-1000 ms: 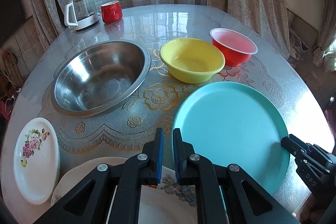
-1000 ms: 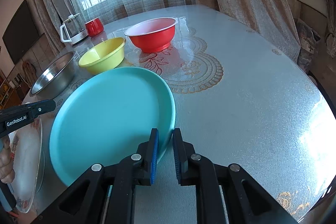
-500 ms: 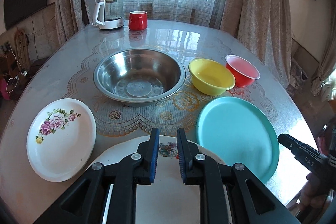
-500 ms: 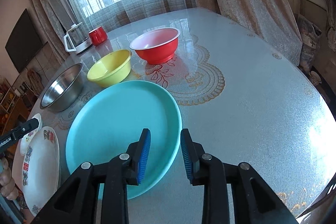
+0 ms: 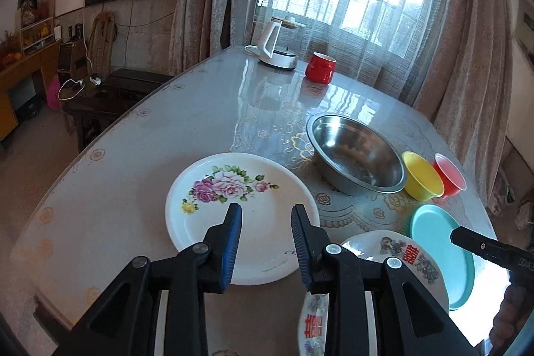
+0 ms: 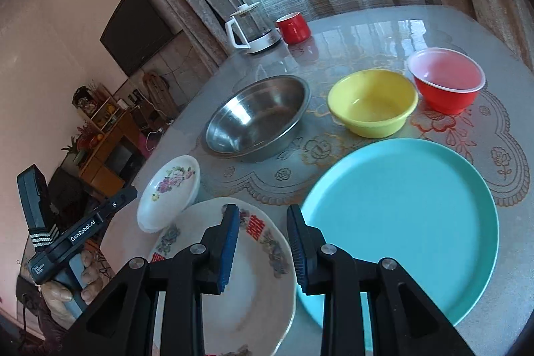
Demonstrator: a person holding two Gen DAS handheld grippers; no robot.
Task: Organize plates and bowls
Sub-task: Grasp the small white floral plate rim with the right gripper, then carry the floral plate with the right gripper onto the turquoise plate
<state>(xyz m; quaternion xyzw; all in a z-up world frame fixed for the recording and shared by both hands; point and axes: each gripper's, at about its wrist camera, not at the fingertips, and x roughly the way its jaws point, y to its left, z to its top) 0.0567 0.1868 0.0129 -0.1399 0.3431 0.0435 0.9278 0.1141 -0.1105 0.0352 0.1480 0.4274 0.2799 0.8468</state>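
Note:
My left gripper (image 5: 265,212) hovers over a small white plate with pink flowers (image 5: 240,199); its jaws are opening and nothing is between them. My right gripper (image 6: 262,212) stands open above a large white plate with red characters (image 6: 240,282), just left of the teal plate (image 6: 400,222), and is empty too. Behind the plates a steel bowl (image 6: 257,119), a yellow bowl (image 6: 372,102) and a red bowl (image 6: 445,82) stand in a row. The floral plate (image 6: 170,189) overlaps the large plate's far left rim.
A white kettle (image 5: 277,45) and a red mug (image 5: 320,67) stand at the far end of the table by the window. The table's near left edge (image 5: 43,222) drops to the floor. A hand (image 6: 66,289) holds the left gripper.
Both grippers went from shut to open. The left one swung left, from the large plate to the floral plate. The right one moved left, from the teal plate's rim to over the large white plate.

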